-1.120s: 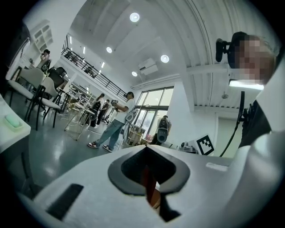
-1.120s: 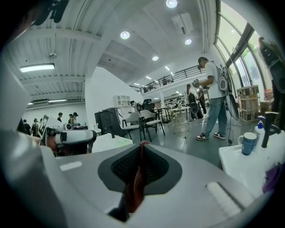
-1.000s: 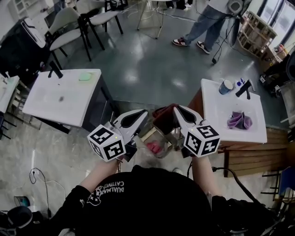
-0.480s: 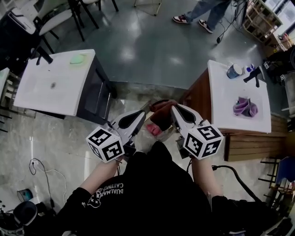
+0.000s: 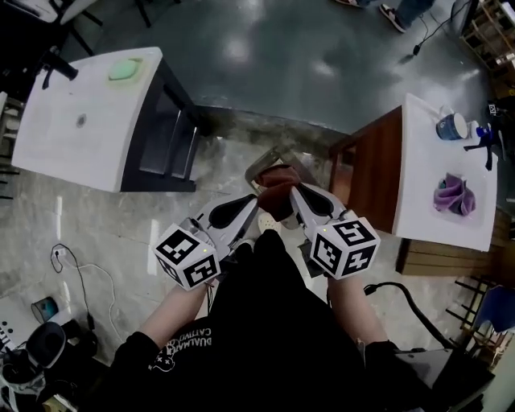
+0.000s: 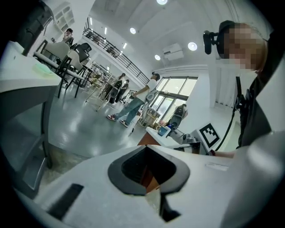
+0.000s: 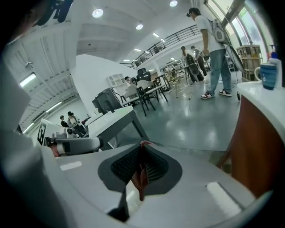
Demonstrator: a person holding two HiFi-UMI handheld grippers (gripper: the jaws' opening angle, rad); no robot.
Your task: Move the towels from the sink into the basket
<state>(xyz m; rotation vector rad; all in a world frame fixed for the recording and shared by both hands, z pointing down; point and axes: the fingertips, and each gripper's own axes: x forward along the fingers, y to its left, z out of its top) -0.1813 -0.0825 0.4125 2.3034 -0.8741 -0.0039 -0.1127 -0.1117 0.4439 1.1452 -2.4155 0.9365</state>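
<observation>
In the head view both grippers hold a dark red basket point(image 5: 278, 179) between them, low over the stone floor between two sinks. My left gripper point(image 5: 254, 201) grips its left rim and my right gripper point(image 5: 294, 191) its right rim. A brown edge point(image 6: 150, 177) sits between the left gripper's point(image 6: 149, 171) pads in the left gripper view. The right gripper view has a thin red edge point(image 7: 141, 180) pinched in my right gripper point(image 7: 140, 169). A purple towel point(image 5: 455, 195) lies in the right sink point(image 5: 426, 169). A green cloth point(image 5: 125, 68) lies on the left sink point(image 5: 72, 129). The basket's inside is hidden.
A blue cup point(image 5: 452, 126) and a black faucet point(image 5: 487, 149) stand at the right sink's far end. The right sink rests on a wooden cabinet point(image 5: 374, 173). Cables point(image 5: 72, 269) trail over the floor at the left. A person's feet point(image 5: 394, 12) show at the top.
Both grippers have sunk toward the floor with the basket between them. The pink towel seen inside the basket earlier is now out of sight.
</observation>
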